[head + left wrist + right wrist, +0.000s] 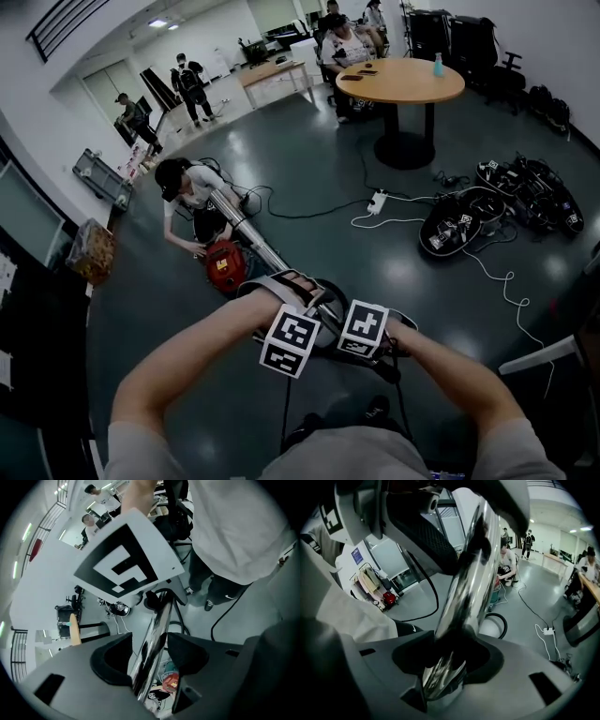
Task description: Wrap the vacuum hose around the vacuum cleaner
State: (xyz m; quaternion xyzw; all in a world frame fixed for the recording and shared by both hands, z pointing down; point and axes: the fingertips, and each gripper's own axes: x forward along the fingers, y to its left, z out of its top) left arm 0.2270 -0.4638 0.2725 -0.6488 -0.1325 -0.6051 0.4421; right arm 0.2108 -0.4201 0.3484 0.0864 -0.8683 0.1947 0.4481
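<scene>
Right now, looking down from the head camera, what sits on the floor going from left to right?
Grey trolley → red vacuum cleaner → white power strip → black packs

Vacuum cleaner (225, 265): red, with a black patch on top. Wand (246, 230): mirror chrome, silver with dark reflections. Hose (505, 620): black.

My left gripper (150, 663) and right gripper (445, 665): grey shells, black pads. The cube on each is white with black square markers. My sleeves (131, 445): pale grey.

Floor (309, 159) around the vacuum cleaner: dark, glossy grey-green. Person (192, 192) just behind the vacuum cleaner: white top.

Power strip (378, 202) right of the vacuum cleaner: white, with a white cable. Round table (412, 89) far beyond the vacuum cleaner: tan wood top, black base. The bottle (438, 64) on it is blue. Bags (530, 192) far right of the vacuum cleaner: black with white patches.
</scene>
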